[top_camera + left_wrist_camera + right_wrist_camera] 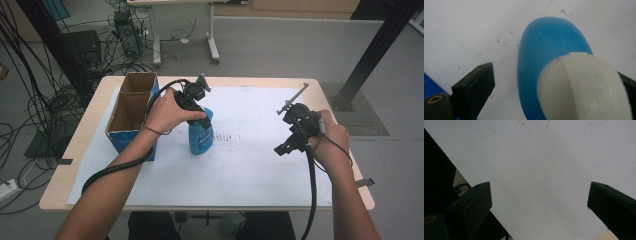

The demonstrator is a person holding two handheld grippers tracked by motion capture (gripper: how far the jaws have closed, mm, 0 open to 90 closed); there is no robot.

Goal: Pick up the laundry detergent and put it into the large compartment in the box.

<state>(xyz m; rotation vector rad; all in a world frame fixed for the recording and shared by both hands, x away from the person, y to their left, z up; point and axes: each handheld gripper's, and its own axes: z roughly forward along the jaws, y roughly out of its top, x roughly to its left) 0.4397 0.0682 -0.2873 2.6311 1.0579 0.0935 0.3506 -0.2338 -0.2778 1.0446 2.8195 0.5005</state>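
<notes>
A blue bottle [201, 137] with a white cap [584, 87] stands upright on the white sheet, just right of the box. My left gripper [203, 115] points down over its top and is open. In the left gripper view the cap sits between the jaws of that gripper [556, 77], close against the right one, with a wide gap to the left finger [474, 85]. My right gripper [286, 145] hovers over the sheet's right part. Its jaws [541, 192] stand wide open with nothing between them.
An open cardboard box [125, 141] with blue sides stands at the table's left, touching the left forearm. A white sheet [240, 170] covers most of the wooden table [75, 150]. Cables and a computer lie on the floor behind.
</notes>
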